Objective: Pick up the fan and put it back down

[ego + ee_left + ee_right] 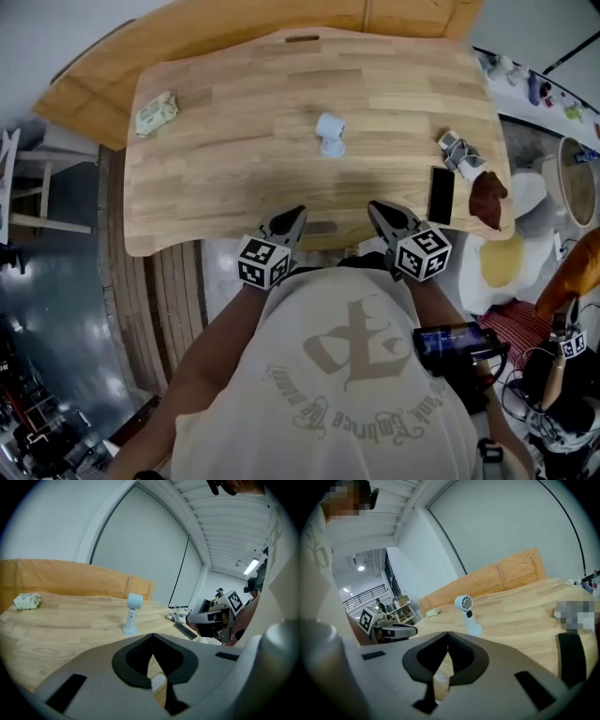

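A small light-blue fan stands upright on the wooden table, a little past its middle. It also stands in the left gripper view as the fan and in the right gripper view as the fan. My left gripper and right gripper hover side by side over the near table edge, well short of the fan. Both are shut with nothing between the jaws, as seen on the left gripper and the right gripper.
A crumpled pale-green packet lies at the table's far left. At the right lie a black phone, a brown object and a small grey-white item. A wooden board stands behind the table.
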`<action>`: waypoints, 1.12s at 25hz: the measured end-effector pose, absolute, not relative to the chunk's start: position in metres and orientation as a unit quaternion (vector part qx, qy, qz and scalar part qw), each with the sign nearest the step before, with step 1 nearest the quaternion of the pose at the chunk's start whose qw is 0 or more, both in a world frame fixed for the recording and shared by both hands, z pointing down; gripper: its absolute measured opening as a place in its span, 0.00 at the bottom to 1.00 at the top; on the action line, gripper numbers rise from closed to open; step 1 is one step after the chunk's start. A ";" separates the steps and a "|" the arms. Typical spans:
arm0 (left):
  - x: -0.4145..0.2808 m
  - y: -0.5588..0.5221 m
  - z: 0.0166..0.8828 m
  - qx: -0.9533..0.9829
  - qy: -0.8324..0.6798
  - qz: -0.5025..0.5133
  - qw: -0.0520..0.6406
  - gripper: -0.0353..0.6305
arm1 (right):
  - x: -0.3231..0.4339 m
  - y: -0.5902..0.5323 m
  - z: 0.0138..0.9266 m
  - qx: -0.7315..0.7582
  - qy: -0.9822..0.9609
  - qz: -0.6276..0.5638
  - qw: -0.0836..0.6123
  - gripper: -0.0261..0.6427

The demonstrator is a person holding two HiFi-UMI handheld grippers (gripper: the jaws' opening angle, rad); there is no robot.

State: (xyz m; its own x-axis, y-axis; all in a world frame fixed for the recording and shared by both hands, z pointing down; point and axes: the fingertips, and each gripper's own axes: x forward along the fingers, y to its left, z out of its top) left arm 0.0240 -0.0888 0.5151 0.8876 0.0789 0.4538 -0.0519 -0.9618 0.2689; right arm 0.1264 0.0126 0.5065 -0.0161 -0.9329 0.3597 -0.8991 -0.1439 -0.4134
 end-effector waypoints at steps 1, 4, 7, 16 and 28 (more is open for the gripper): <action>0.030 -0.090 0.515 0.961 0.005 0.237 0.139 0.07 | 0.132 0.010 0.507 -0.698 0.656 -0.285 0.030 0.06; 0.043 -0.090 0.514 0.961 0.000 0.238 0.140 0.07 | 0.142 0.006 0.509 -0.690 0.662 -0.290 0.028 0.06; 0.049 -0.094 0.517 0.960 -0.008 0.241 0.143 0.07 | 0.147 0.000 0.512 -0.681 0.671 -0.293 0.023 0.06; 0.060 -0.095 0.522 0.955 -0.034 0.246 0.162 0.07 | 0.159 -0.026 0.527 -0.638 0.712 -0.293 -0.019 0.06; 0.035 -0.090 0.533 0.941 -0.092 0.261 0.195 0.07 | 0.187 -0.085 0.559 -0.617 0.728 -0.293 -0.059 0.19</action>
State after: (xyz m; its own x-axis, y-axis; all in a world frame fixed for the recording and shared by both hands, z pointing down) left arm 0.0355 -0.0896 0.5331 0.8468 -0.0714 0.5271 -0.2748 -0.9072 0.3185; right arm 0.1874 -0.0846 0.5588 -0.2308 -0.8641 0.4472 -0.9330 0.0662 -0.3537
